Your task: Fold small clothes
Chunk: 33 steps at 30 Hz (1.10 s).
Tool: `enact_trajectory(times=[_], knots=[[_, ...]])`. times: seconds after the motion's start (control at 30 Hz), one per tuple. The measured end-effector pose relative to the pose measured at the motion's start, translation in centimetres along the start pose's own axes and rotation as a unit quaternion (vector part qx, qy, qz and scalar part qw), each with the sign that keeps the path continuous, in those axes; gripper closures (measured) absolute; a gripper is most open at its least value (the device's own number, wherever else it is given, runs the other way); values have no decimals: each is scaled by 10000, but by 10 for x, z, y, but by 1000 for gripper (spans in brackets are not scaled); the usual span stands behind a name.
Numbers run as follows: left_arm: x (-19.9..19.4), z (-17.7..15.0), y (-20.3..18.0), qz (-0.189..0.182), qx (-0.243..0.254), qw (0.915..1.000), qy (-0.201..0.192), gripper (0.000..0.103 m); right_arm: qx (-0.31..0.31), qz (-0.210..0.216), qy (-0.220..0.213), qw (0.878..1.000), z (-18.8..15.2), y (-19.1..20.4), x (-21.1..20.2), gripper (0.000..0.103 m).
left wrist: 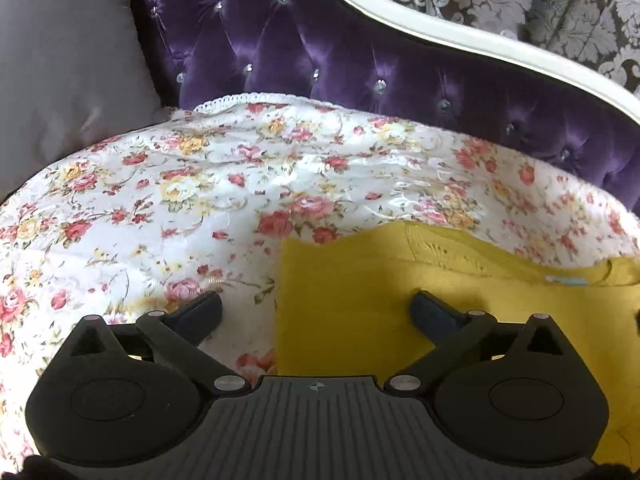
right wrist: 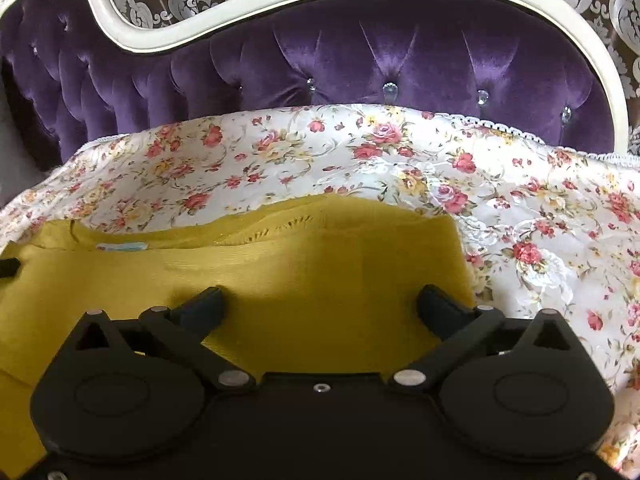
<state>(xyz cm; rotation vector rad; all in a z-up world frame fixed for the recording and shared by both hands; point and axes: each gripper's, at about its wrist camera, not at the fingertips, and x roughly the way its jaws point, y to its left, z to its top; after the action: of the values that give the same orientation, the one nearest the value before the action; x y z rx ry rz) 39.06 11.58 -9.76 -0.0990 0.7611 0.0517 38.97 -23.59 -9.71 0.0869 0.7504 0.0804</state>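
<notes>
A mustard-yellow knit garment (left wrist: 360, 280) lies flat on the floral cover, with a folded layer and a small blue label (left wrist: 564, 279) near its far edge. My left gripper (left wrist: 316, 308) hovers open over the garment's left edge, one finger above the cover, the other above the yellow cloth, nothing between the pads. In the right wrist view the same garment (right wrist: 304, 256) fills the lower left, label (right wrist: 120, 246) at the left. My right gripper (right wrist: 320, 300) stands open over the garment's right part, holding nothing. A dark tip of the other gripper shows at the far left edge.
The floral quilted cover (left wrist: 160, 200) with a lace trim spreads over a seat. A purple tufted backrest (right wrist: 360, 68) with crystal buttons and a white curved frame (left wrist: 440, 28) rises behind. A grey cushion (left wrist: 60, 60) stands at the left. Patterned damask wall beyond.
</notes>
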Motion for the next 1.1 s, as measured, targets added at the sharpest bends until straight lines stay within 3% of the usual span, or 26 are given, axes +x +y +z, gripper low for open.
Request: enact_trajectory(times=[0.27, 0.57, 0.83, 1.1], knots=[[-18, 9, -1, -63, -72, 9999, 64, 2, 227, 283, -147, 9992, 5, -10, -11, 0], [-138, -3, -2, -541, 225, 9968, -545, 2, 50, 805, -701, 9943, -17, -13, -135, 0], [-229, -68, -14, -854, 620, 9924, -640, 2, 153, 1049, -794, 9912, -82, -14, -238, 0], [-275, -145, -12, -862, 626, 9938, -309, 2, 316, 966, -499, 9936, -156, -15, -285, 0]])
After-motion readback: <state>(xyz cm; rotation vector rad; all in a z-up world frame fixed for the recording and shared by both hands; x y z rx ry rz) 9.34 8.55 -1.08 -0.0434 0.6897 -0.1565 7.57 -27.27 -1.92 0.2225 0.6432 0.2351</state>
